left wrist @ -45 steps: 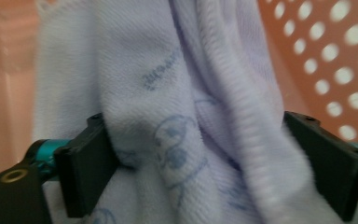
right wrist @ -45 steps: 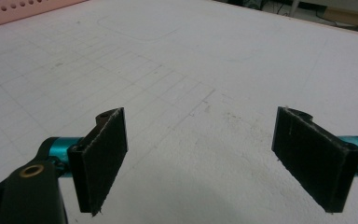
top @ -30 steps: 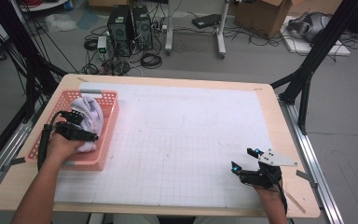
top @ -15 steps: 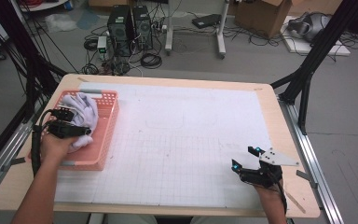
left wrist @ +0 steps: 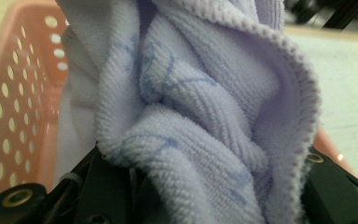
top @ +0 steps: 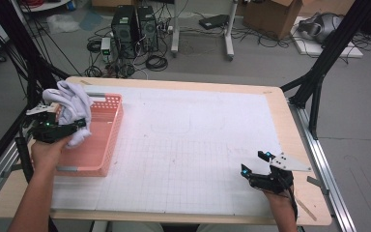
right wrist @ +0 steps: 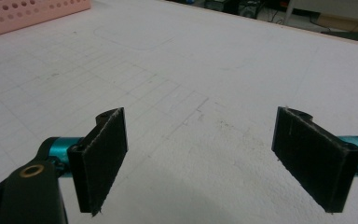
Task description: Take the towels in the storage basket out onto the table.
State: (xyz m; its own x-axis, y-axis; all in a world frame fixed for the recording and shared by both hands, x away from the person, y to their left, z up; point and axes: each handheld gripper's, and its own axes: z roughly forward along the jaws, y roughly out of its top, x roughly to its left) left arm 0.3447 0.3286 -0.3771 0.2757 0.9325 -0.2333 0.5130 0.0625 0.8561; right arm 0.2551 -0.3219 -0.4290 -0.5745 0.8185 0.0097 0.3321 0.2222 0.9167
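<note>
My left gripper is closed on a pale lilac cloth, and I hold it lifted above the pink basket, at about 9 o'clock on the table in the high view. The cloth is bunched; the bigger part rises over the gripper toward 12 o'clock, and a smaller end hangs below the jaws, over the left part of the basket. In the left gripper view the cloth is very close to the camera. I see its terry surface with thin blue lines and a stitched edge that runs down on the right side. The folds go down between my two black jaws, so the jaws are narrow and pressed on the fabric. Behind the cloth, at 9 o'clock of that view, stands the basket wall with its round holes. The basket stands on the left edge of the white grid mat, which covers most of the table. My right gripper is well apart from the cloth, at about 4 o'clock on the table, low over the mat near the front right corner. In the right gripper view its jaws stand wide apart with nothing between them, only the bare mat, and a corner of the basket shows at 11 o'clock.
</note>
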